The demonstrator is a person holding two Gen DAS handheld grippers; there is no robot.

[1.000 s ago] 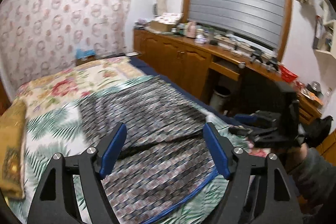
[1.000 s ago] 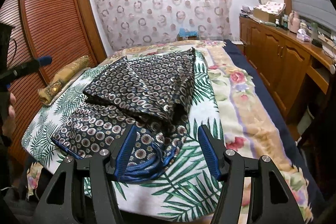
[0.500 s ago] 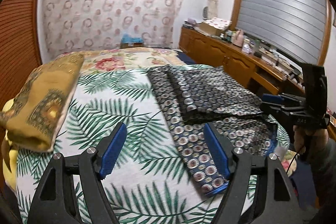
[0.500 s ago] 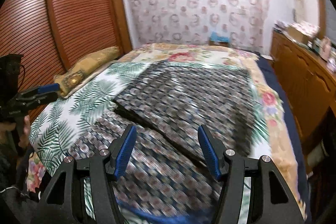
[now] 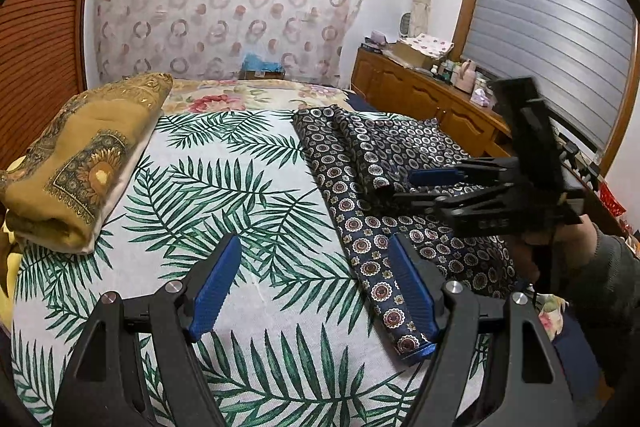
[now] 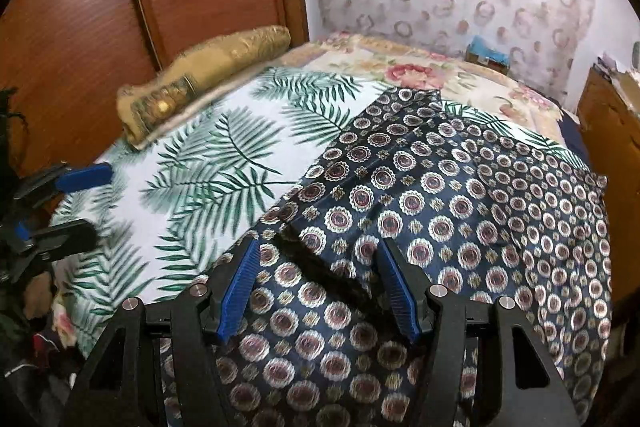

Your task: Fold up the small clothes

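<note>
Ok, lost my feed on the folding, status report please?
Left gripper open, over bare bedspread. Right gripper open, above the navy patterned garment, which lies partly folded. Folded golden cloth off aside, nothing blocking.

Garment (image 5: 384, 187) lies on bedspread (image 5: 224, 195), apparently right of cushion (image 5: 84, 155).

No readable text anywhere; faint embossed marking on right gripper (image 5: 436, 187) body at 3 o'clock, too blurred to read.
</note>
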